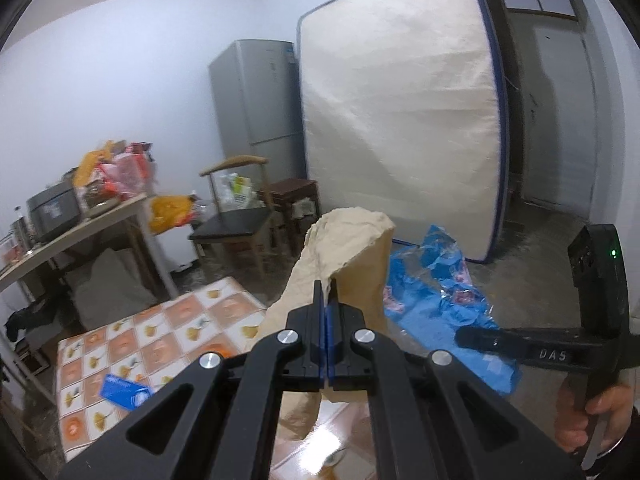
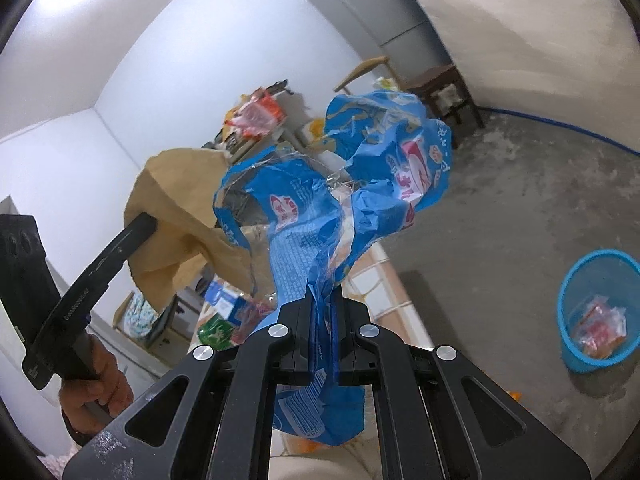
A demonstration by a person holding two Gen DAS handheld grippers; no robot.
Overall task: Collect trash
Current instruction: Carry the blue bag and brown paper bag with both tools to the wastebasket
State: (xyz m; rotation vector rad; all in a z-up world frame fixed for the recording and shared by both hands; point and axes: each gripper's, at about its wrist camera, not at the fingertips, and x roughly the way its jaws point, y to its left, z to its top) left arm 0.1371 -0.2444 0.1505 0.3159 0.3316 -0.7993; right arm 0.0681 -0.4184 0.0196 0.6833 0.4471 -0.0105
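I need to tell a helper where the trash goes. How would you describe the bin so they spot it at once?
Look at the bare grey concrete floor beside the low tiled table. Standing alone there is a round blue mesh wastebasket, open-topped, with red and white wrappers already inside.

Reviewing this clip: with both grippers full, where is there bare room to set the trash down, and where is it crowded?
Bare concrete floor lies between the blue bin and the dark stool. The patterned tabletop is mostly bare beside a blue card. The side table is piled with bags.
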